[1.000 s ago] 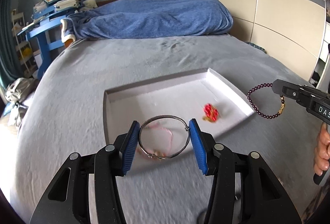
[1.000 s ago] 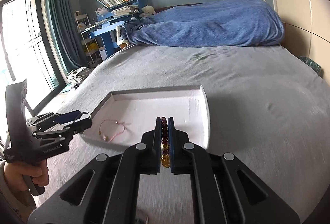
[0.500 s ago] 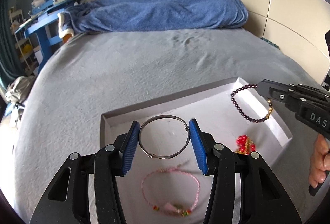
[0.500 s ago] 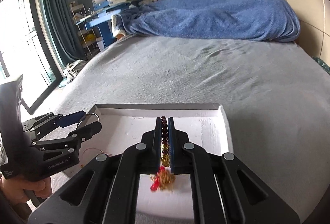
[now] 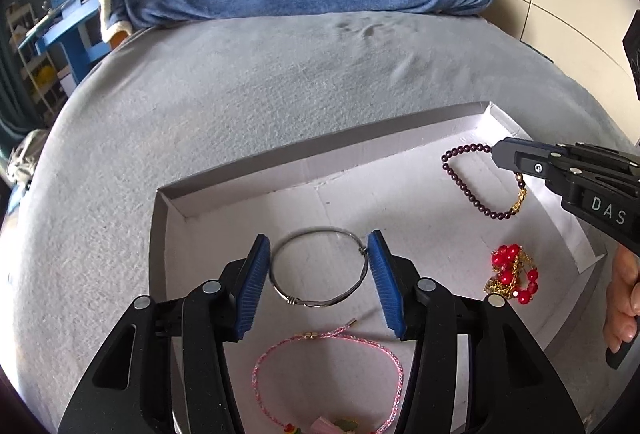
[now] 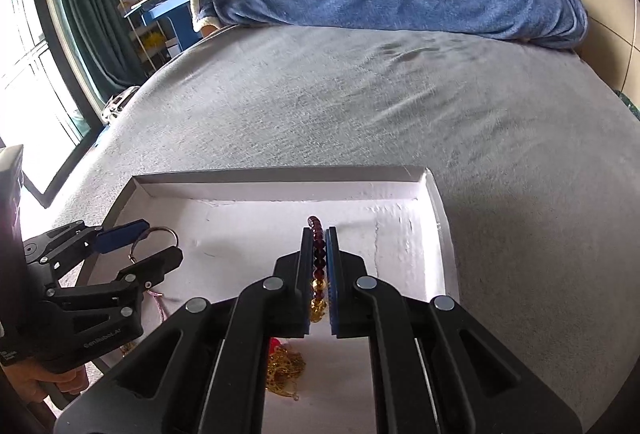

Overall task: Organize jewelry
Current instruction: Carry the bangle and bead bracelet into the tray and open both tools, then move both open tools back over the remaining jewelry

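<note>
Now you have both pieces over the white tray point(image 5: 224, 190), so the job is to set them down apart. Your left gripper point(image 5: 318, 276) is opening: its blue pads stand on either side of the silver wire bangle point(image 5: 320, 268), the right pad at the bangle's twisted clasp, the left pad with a sliver of gap, so the bangle looks as good as freed; whether it already rests on the tray floor I cannot tell. Let the jaws widen fully before you lift, and pull straight back so a pad does not drag the bangle toward the pink cord bracelet point(image 5: 326, 374) lying just nearer to you.

Your right gripper point(image 6: 319, 274) is nearly closed, pinching the dark purple bead bracelet point(image 6: 318, 258) by its gold-clasp end, with the loop hanging over the far right part of the tray. Lower it until the beads lie on the floor, then open. Keep it at the far side, away from the red bead and gold chain piece point(image 5: 510, 280) at the near right, since chains tangle easily. Mind the right tray wall with the fingertips.
</note>
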Motion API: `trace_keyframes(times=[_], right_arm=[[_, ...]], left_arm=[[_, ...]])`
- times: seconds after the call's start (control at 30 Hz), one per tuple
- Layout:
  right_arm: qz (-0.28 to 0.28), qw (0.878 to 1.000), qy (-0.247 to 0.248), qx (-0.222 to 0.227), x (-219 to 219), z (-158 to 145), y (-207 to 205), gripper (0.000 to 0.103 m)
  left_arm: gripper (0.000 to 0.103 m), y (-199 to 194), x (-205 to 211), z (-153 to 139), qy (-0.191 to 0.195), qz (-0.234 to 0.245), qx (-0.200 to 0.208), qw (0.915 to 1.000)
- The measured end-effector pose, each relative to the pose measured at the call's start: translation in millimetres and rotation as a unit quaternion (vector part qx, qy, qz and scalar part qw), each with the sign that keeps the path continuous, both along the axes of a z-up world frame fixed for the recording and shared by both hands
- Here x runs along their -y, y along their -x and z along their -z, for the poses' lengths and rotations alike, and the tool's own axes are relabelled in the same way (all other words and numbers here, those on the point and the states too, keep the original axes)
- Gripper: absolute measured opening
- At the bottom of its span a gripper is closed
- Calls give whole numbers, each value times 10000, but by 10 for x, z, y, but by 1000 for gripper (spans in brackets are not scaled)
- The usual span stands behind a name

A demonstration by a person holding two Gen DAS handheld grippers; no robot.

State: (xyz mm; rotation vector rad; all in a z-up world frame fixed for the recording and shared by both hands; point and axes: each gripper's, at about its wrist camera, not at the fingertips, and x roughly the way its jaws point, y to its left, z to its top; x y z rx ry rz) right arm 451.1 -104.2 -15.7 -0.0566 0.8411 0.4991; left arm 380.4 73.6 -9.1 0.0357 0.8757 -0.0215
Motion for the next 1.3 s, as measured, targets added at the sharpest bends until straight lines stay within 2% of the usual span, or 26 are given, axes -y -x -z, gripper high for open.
trace_keyframes(times=[0.03, 0.17, 0.23, 0.3, 0.33, 0.4, 0.47, 0.57, 0.83, 1.3], right_arm=[[2, 10000, 27, 32, 10, -2, 18, 10], [17, 9998, -71, 167, 51, -61, 116, 36], [17, 9995, -126, 277, 74, -110, 173, 44], [3, 9991, -185, 387, 105, -160, 251, 58], [1, 9988, -209, 435, 120, -180, 275, 66], [11, 9979, -289, 587, 161, -238, 373, 73], [52, 9966, -358, 743, 227, -290, 491, 85], [40, 9948, -437, 918, 312, -354, 678, 95], [-17, 9914, -293, 1275, 478, -409, 1194, 97], [85, 9900, -252, 1384, 707, -395, 1751, 97]], left_arm=[[57, 24, 3, -20, -9, -1, 48, 10000], [78, 107, 10, -101, -46, -20, 283, 9996], [80, 157, 16, -145, -35, -22, 387, 9992], [91, 225, 26, -185, -29, -28, 465, 9989], [92, 264, 37, -209, -41, -25, 533, 9986], [93, 366, 60, -272, -61, -24, 689, 9976], [93, 439, 58, -327, 6, -62, 774, 9970], [95, 629, 68, -428, 185, -58, 964, 9952], [97, 1141, 156, -555, 371, -55, 1253, 9914], [98, 1879, 236, -575, 463, -96, 1409, 9889]])
